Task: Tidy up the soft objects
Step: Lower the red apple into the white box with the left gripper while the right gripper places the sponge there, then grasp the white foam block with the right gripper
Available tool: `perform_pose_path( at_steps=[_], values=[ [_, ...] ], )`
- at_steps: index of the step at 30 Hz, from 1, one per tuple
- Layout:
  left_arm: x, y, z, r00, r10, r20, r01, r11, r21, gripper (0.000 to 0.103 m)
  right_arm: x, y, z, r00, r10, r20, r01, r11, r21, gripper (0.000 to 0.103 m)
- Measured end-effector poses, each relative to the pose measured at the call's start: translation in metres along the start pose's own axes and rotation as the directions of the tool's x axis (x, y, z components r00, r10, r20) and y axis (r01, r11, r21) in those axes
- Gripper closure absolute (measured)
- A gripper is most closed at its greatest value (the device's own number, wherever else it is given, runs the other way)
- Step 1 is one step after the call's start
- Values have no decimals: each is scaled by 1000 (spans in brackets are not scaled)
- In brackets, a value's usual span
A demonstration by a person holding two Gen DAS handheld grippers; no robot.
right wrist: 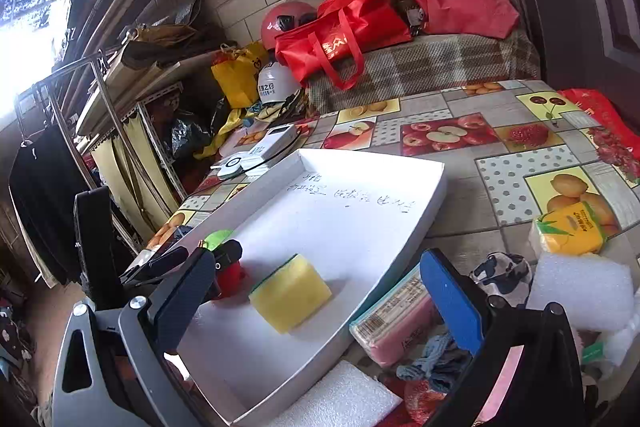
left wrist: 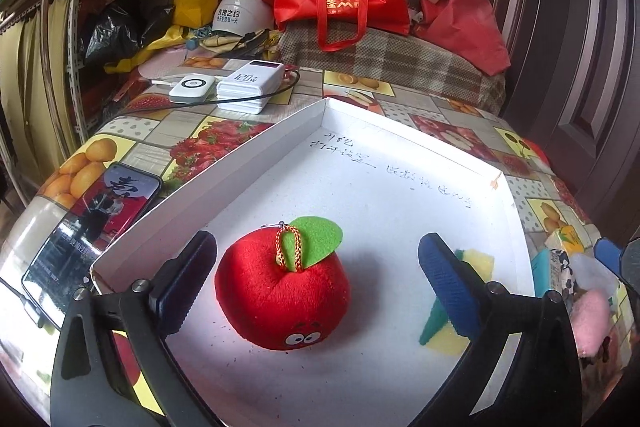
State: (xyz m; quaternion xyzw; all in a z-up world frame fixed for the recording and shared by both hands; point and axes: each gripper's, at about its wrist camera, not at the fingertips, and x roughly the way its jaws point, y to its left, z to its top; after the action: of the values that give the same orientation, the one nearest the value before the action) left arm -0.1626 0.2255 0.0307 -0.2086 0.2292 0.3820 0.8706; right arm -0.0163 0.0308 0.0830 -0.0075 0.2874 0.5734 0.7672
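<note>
Looking down the left gripper [left wrist: 316,287], I found its jaws spread wide with the plush apple [left wrist: 282,291] sitting between them, touching neither pad, low in the centre of the frame on the floor of the white tray [left wrist: 400,163]. The right gripper [right wrist: 316,303] was equally wide open and held nothing; the sponge [right wrist: 290,293] lay in the tray between its fingers, at centre frame. Both items looked delivered, so I judged the step was a clean release and retreat. I reckoned the way to do it well was to back each gripper straight out along its own line, pads clear of the apple and sponge, without clipping the tray wall. More soft things, a foam block [right wrist: 580,291] among them, waited at lower right outside the tray.
</note>
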Motion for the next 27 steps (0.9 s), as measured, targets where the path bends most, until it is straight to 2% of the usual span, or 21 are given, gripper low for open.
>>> perform_pose_path(
  at_steps=[4, 8, 10, 13, 16, 18, 22, 25, 27],
  values=[
    [-10, -2, 0, 998, -41, 38, 40, 999, 16, 1, -30, -19, 3, 996, -54, 68, 53, 999, 10, 0],
    [-27, -12, -3, 988, -124, 95, 118, 991, 69, 1, -61, -45, -3, 986, -132, 99, 130, 991, 24, 0],
    [-32, -21, -6, 984, -142, 108, 131, 986, 101, 1, -68, -52, -7, 991, -123, 60, 124, 992, -3, 0],
    [-32, -25, -9, 980, -171, 99, 161, 982, 104, 1, -62, -37, -22, 998, -34, -47, 28, 990, -136, 0],
    [-28, -24, -10, 985, -157, 75, 150, 984, 93, 1, -44, -7, -45, 982, 28, -187, -80, 957, -279, 1],
    [-27, -20, -11, 986, -154, 70, 149, 986, 70, 1, -28, 12, -61, 965, -10, -261, -86, 931, -354, 1],
    [-26, -11, -11, 987, -148, 65, 147, 989, 31, 1, -11, 29, -74, 963, -54, -264, -59, 913, -405, 1],
    [-23, -10, -11, 988, -148, 51, 147, 989, 23, 1, -2, 36, -78, 962, -120, -243, -15, 873, -488, 1],
    [-23, -10, -11, 988, -150, 50, 148, 989, 27, 1, 4, 40, -82, 960, -138, -243, -14, 844, -536, 1]
  ],
)
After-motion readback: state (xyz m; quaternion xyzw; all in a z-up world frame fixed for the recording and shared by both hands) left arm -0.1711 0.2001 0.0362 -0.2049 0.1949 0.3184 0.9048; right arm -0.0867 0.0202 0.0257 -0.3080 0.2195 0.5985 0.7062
